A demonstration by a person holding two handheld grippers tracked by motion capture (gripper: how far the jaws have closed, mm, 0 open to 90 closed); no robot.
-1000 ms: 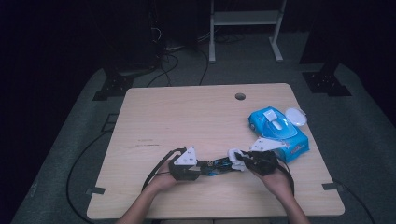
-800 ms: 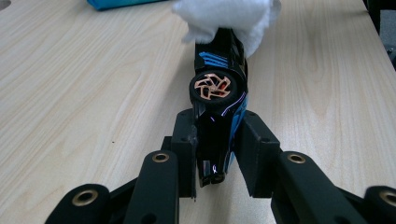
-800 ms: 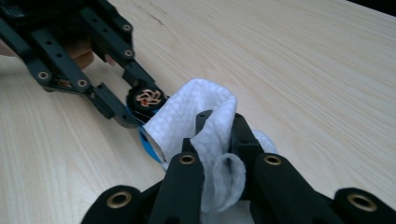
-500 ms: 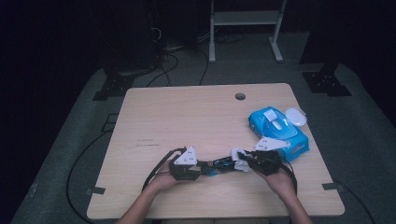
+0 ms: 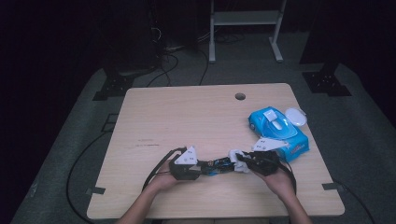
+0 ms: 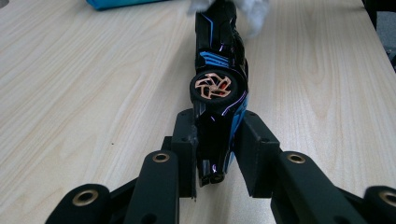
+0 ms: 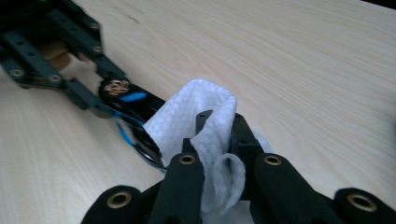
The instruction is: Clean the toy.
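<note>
A black toy car (image 6: 219, 88) with blue stripes and a copper wheel lies on its side between my two grippers. My left gripper (image 6: 216, 142) is shut on one end of the toy car (image 5: 216, 165). My right gripper (image 7: 215, 135) is shut on a folded white wipe (image 7: 201, 116), which presses on the car's other end (image 7: 140, 105). In the high view the left gripper (image 5: 201, 168) and the right gripper (image 5: 243, 164) face each other near the table's front edge, with the wipe (image 5: 236, 156) between them.
A blue pack of wipes (image 5: 279, 133) with its white lid open lies on the wooden table (image 5: 187, 116) just right of my right hand. A small white disc (image 5: 295, 115) sits beside it. A round hole (image 5: 240, 96) is near the far edge.
The right gripper with the wipe has shifted slightly along the car; the left gripper holds still.
</note>
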